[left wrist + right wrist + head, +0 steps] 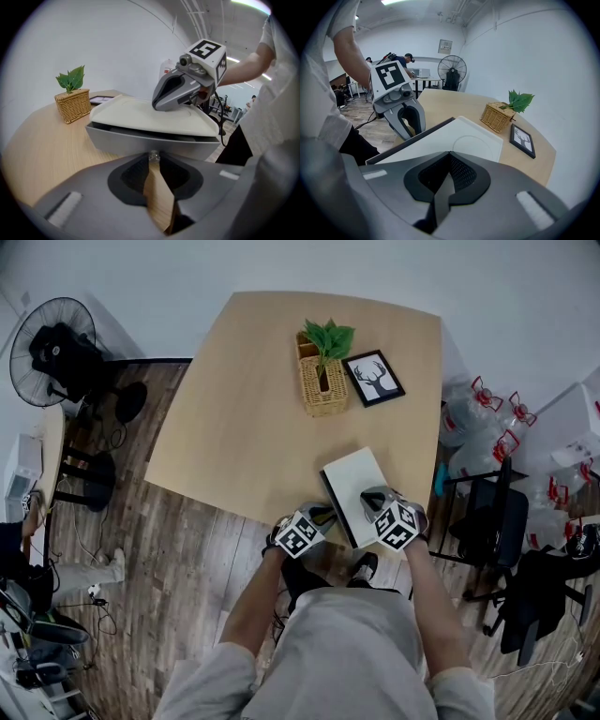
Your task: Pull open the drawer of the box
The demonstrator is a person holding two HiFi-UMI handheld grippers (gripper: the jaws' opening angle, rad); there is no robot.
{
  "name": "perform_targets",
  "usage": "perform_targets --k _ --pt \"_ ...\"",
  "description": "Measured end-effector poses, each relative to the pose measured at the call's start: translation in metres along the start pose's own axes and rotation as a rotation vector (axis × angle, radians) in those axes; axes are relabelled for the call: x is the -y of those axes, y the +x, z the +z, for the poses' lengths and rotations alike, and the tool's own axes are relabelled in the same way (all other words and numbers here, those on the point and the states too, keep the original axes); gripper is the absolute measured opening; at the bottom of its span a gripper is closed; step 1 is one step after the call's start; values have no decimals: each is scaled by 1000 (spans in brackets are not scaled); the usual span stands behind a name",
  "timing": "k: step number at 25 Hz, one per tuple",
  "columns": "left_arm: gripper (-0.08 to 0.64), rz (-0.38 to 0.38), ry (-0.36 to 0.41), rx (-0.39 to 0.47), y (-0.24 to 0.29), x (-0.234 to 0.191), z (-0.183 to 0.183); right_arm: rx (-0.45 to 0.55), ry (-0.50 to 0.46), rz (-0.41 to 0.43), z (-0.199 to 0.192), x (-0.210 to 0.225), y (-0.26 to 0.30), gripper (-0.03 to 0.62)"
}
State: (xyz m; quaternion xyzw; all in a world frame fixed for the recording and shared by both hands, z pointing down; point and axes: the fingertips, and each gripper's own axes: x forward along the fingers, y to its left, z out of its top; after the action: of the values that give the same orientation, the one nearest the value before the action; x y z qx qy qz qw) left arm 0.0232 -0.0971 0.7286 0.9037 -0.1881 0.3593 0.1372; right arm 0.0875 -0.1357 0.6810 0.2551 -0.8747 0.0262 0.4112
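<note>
My left hand-held gripper point(153, 164) pinches the knob point(153, 155). My right hand-held gripper point(449, 157), pressed together, holds the box point(476, 140). The drawer point(140, 142) is barely out.

The box point(354, 480) is low and flat, with a smooth white top, rounded corners and a faint circle pressed into the lid. It lies flat on the light wooden worktop point(244, 409), close to the near edge and towards its right end, turned a little askew to that edge. Its grey drawer point(140, 140) runs along the long side that faces left. The drawer front is a plain, shallow grey panel. It stands slightly out from under the white top, and a dark slit shows along its upper edge. A small clear knob point(153, 155) sits at the middle of the front.
</note>
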Motion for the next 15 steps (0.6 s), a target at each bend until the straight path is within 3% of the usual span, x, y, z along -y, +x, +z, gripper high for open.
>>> perform_targets --k 15 --pt "130 9 8 -8 -6 -1 -3 0 0 1 0 1 0 -1"
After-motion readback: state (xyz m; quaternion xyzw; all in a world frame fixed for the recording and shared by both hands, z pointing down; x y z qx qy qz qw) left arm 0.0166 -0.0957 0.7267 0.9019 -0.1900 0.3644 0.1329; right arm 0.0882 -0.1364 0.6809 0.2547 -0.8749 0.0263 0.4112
